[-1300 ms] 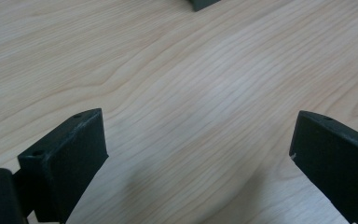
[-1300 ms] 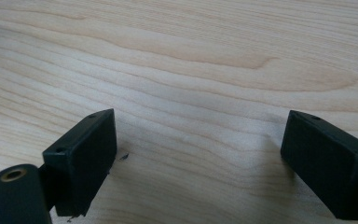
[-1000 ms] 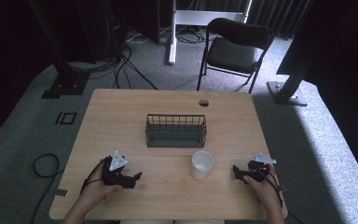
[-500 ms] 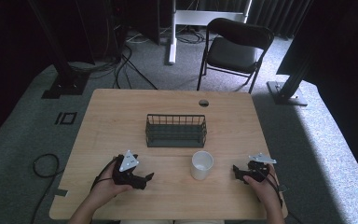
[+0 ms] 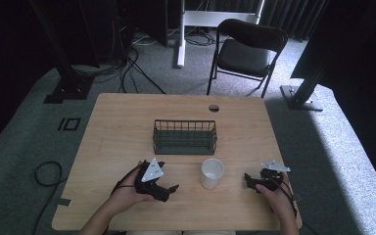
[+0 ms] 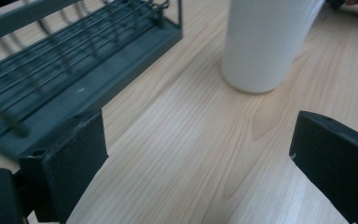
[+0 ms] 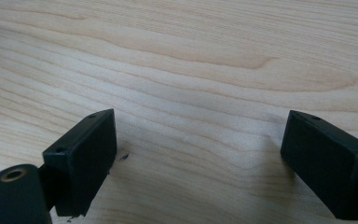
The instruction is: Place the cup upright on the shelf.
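Observation:
A white cup point(image 5: 212, 173) stands upright on the wooden table point(image 5: 127, 127), just in front of a dark wire basket point(image 5: 184, 136). My left gripper point(image 5: 169, 191) is open, held a little left of the cup and pointing toward it; in the left gripper view the cup point(image 6: 265, 42) stands ahead between the wide-apart jaws, with the basket point(image 6: 70, 70) to the left. My right gripper point(image 5: 248, 179) rests near the table's front right, open, to the right of the cup. The right gripper view has bare wood point(image 7: 191, 70) between its jaws.
A round cable hole point(image 5: 214, 107) sits near the table's far edge. A black folding chair point(image 5: 242, 51) stands behind the table, with stand bases and cables on the grey carpet around it.
My left gripper has moved right, toward the cup, and turned to point at it. The right gripper, cup and basket have stayed put.

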